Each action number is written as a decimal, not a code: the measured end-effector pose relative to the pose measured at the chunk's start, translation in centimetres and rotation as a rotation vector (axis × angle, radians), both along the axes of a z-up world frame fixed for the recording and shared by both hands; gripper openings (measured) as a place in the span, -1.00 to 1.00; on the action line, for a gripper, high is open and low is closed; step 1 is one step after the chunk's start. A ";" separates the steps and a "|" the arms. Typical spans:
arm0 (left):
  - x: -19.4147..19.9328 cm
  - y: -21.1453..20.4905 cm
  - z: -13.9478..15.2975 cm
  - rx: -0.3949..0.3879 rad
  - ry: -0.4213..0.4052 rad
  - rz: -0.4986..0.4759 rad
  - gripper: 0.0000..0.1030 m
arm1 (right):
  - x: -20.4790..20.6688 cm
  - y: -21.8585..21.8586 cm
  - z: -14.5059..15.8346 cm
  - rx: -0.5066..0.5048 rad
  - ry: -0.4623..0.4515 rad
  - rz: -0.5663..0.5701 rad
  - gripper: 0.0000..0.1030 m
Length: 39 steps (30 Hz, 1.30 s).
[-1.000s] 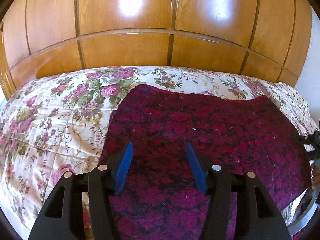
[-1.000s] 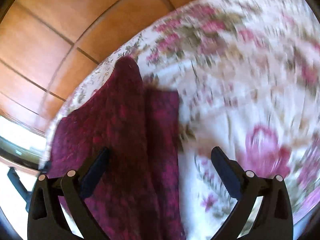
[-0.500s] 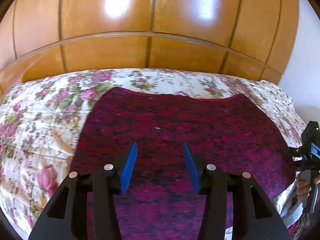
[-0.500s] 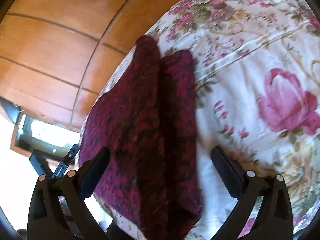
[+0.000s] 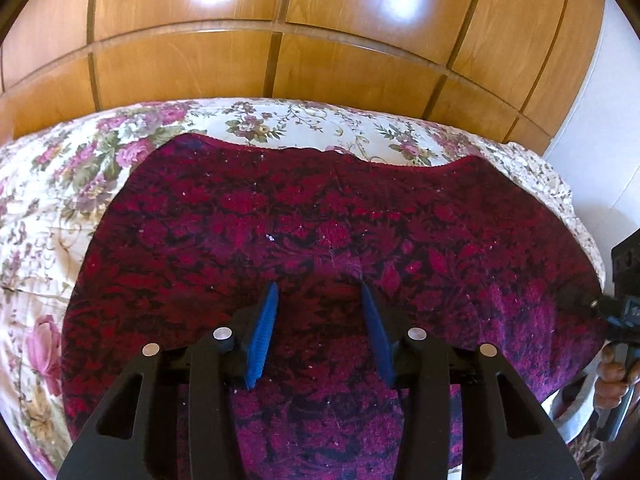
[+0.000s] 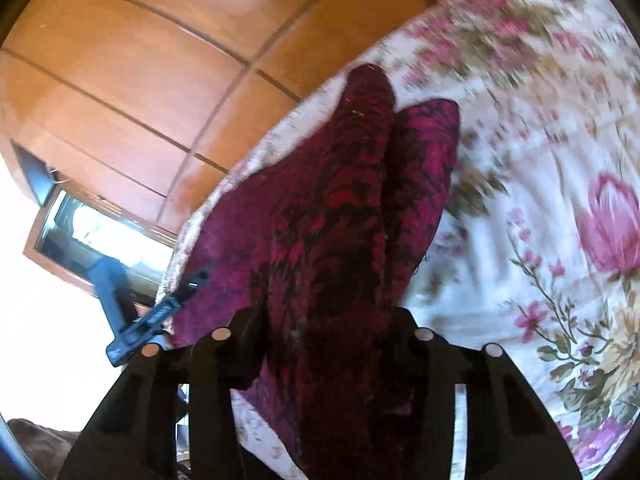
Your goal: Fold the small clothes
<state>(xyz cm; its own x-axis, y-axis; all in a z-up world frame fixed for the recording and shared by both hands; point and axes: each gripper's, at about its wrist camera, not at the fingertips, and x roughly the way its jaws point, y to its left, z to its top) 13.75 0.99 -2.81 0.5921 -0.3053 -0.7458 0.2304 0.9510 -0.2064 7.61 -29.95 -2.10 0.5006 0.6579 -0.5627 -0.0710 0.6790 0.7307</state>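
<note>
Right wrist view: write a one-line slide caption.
Right gripper clamps dark red patterned knitted garment on floral bedspread.

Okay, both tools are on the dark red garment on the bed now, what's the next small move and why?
Probably close the left tool fully on the near edge of the red garment. Its jaws have been closing but still show a gap over the fabric, while the right tool has just closed around a bunched end of it. With both ends gripped, the fold over the floral bedspread could begin.

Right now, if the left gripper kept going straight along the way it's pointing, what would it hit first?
The left gripper points down at the dark red patterned garment on the floral bedspread. It would meet that fabric first, just ahead of its fingertips, though exact depth is unclear.
</note>
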 end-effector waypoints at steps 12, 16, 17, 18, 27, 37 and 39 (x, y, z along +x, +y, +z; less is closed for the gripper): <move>0.4 3.5 0.6 -0.211 0.029 -0.036 -0.18 | 2.7 12.3 9.5 -0.132 -0.225 0.178 -0.30; -0.5 8.0 2.1 -0.304 0.011 -0.007 -0.18 | 3.3 16.1 10.7 -0.253 -0.264 0.208 -0.31; -0.7 9.3 2.5 -0.320 0.002 0.006 -0.18 | 3.5 16.9 11.0 -0.289 -0.276 0.213 -0.31; -1.0 10.2 2.7 -0.331 -0.004 0.015 -0.18 | 3.4 18.0 11.4 -0.318 -0.290 0.219 -0.31; -0.8 18.9 4.5 -0.575 0.007 0.065 -0.18 | 2.3 30.8 7.5 -0.636 -0.426 0.448 -0.31; 0.7 16.7 6.3 -0.610 0.048 -0.065 0.08 | -1.2 35.0 4.0 -0.859 -0.566 0.507 -0.26; 1.2 14.9 6.4 -0.572 0.068 -0.107 0.08 | -1.3 34.9 4.3 -0.850 -0.574 0.502 -0.19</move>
